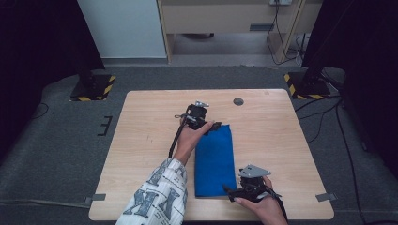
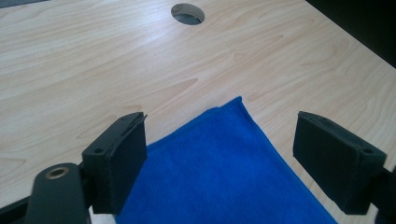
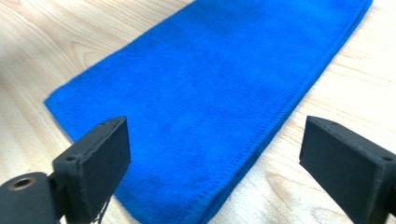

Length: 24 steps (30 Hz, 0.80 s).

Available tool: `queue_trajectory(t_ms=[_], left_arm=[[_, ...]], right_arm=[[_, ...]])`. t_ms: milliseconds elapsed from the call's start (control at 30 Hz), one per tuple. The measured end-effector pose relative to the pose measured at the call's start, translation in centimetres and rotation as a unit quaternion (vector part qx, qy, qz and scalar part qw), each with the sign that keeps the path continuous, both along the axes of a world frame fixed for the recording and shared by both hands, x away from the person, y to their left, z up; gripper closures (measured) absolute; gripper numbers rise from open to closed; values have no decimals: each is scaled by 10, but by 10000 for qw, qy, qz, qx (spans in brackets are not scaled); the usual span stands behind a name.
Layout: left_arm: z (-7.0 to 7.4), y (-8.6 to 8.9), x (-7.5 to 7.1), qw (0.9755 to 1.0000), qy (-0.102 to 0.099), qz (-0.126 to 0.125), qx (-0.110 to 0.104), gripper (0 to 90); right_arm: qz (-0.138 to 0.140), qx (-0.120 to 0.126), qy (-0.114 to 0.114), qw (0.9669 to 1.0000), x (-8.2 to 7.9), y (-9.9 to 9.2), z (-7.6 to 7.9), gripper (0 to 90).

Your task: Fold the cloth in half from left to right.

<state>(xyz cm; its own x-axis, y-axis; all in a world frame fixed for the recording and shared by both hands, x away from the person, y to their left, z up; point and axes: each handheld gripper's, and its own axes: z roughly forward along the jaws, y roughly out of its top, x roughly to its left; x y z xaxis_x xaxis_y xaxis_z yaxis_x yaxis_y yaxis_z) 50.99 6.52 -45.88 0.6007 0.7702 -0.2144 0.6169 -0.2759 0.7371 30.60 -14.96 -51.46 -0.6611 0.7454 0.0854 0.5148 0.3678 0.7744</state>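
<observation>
While the blue cloth point(image 1: 215, 161) lies flat on the table point(image 1: 145, 122), the left gripper point(image 2: 219, 154) and right gripper point(image 3: 215, 163) hover with jaws spread over its opposite ends.

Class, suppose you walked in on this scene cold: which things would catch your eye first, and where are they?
A bright blue cloth lies folded into a long strip at the middle of the pale wooden table. The left gripper sits open at its far corner, the right gripper open at its near end.

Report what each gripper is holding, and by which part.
Nothing is held. The left gripper and right gripper are both open over the blue cloth.
</observation>
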Motion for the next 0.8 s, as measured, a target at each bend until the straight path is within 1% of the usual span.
queue_trajectory(t_ms=[67, 133, 200, 267, 300, 400, 500, 567, 600, 633, 733, 800], left_arm=[[-1, 3, -4, 10000, 13, -30, -8, 152], [-1, 6, -10, 9999, -1, -103, -39, 135], [-3, 9, -16, 9999, -5, -149, -4, 115], [-3, 12, -20, 9999, -17, -168, 5, 96], [-4, 14, -22, 9999, -28, -148, -6, 91], [-5, 22, -27, 9999, -83, -145, 25, 89], [-7, 29, -30, 9999, -92, -125, 6, 89], [-8, 32, -30, 9999, -49, -118, 25, 89], [-8, 33, -30, 9999, 5, -163, 16, 90], [-9, 34, -31, 9998, 13, -198, 22, 88], [-8, 34, -33, 9996, -29, -241, 148, 82], [-8, 34, -35, 9995, -82, -228, 207, 80]], right_arm=[[-47, 6, -24, 10000, 2, 0, -1, 80], [-30, 6, -22, 10000, 4, 0, -2, 74], [-49, 19, -38, 10000, 7, 0, -2, 77], [-18, -31, -24, 10000, 11, 1, -2, 77], [-28, -73, -63, 9999, 14, 1, -1, 85], [-132, -180, -64, 9997, 22, 1, 3, 108], [-241, -195, -133, 9994, 34, -2, 8, 144], [-311, -190, -119, 9993, 41, -3, 11, 163], [-307, -179, -103, 9993, 46, -4, 12, 173], [-311, -168, -84, 9993, 52, -4, 15, 195], [-302, -211, -61, 9993, 65, -4, 19, 215], [-366, -185, -76, 9991, 74, -3, 22, 228]])
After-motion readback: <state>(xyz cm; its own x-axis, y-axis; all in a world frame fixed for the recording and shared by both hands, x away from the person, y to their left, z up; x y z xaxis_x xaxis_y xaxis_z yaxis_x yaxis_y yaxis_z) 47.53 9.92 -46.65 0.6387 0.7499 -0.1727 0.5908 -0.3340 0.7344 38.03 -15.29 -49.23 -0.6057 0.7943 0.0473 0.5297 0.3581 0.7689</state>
